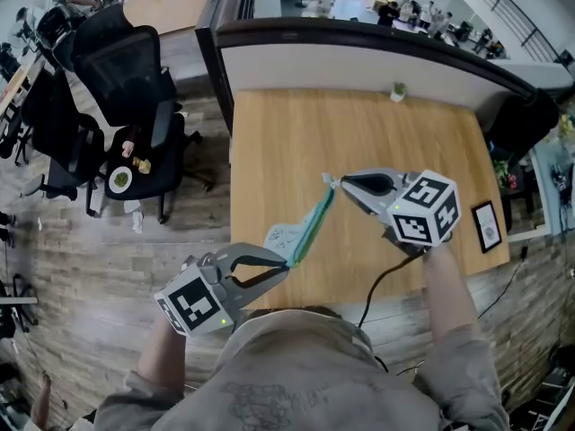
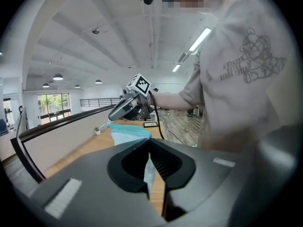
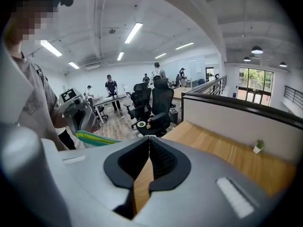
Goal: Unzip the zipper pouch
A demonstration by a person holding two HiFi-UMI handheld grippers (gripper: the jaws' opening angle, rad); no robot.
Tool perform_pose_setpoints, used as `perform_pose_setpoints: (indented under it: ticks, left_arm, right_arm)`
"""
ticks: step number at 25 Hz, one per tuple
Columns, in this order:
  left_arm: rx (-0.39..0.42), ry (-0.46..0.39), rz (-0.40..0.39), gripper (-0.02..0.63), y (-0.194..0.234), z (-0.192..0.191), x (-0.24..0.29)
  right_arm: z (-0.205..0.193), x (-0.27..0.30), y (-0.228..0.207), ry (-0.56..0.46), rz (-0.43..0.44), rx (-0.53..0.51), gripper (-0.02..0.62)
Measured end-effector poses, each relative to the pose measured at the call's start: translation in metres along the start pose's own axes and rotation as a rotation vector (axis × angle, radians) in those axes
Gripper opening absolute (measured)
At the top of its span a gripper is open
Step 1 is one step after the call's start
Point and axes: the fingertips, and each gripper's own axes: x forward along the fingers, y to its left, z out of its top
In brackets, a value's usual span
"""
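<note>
The zipper pouch [image 1: 305,232], pale blue with a green zipper edge, hangs stretched in the air above the wooden desk [image 1: 377,133]. My left gripper [image 1: 286,264] is shut on its lower end; in the left gripper view the pale fabric [image 2: 129,135] runs down between the closed jaws. My right gripper [image 1: 340,183] is shut at the pouch's upper end, on the small zipper pull [image 1: 330,182]. In the right gripper view the green zipper edge [image 3: 97,138] runs in from the left toward the closed jaw tips, and the pull is barely visible there.
A small potted plant [image 1: 396,91] stands at the desk's far edge by the partition. A framed picture [image 1: 488,225] lies at the right. A black cable [image 1: 382,285] runs over the near edge. Black office chairs [image 1: 135,88] stand on the left floor.
</note>
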Motion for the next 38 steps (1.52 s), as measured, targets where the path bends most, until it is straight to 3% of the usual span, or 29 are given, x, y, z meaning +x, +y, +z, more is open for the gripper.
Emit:
perform_pose_setpoints:
  ticks: [6,10,12,18,21,25,28,32,38]
  left_arm:
    - [-0.051,0.002,0.071,0.012,0.023,-0.01,-0.014]
    - [-0.195,-0.055,0.152,0.012,0.038,-0.007,-0.02]
    - [-0.223,-0.071,0.192,0.012,0.046,-0.009,-0.025]
    - [-0.248,-0.092,0.286,0.014,0.067,-0.003,-0.04]
    - [-0.265,-0.114,0.379,0.014,0.082,0.008,-0.053]
    - [-0.246,-0.192,0.58,0.014,0.108,0.03,-0.084]
    - [-0.183,-0.237,0.715,0.014,0.124,0.047,-0.106]
    - [-0.131,-0.274,0.83,0.014,0.135,0.066,-0.125]
    - [-0.071,-0.272,0.962,0.015,0.139,0.078,-0.143]
  right_arm:
    - [-0.01,0.005,-0.001,-0.007,-0.007,0.047,0.011]
    - [-0.013,0.009,0.003,-0.008,-0.024,0.038,0.014]
    - [-0.013,0.009,0.003,-0.02,-0.037,0.044,0.014]
    - [0.009,-0.008,0.007,-0.147,-0.022,0.112,0.015]
    - [0.032,-0.026,0.007,-0.25,-0.045,0.131,0.015]
    - [0.066,-0.058,0.011,-0.395,-0.143,0.101,0.015]
    - [0.086,-0.084,0.012,-0.487,-0.292,0.024,0.015]
    - [0.101,-0.113,0.02,-0.589,-0.428,-0.036,0.014]
    - [0.107,-0.142,0.038,-0.689,-0.493,-0.037,0.014]
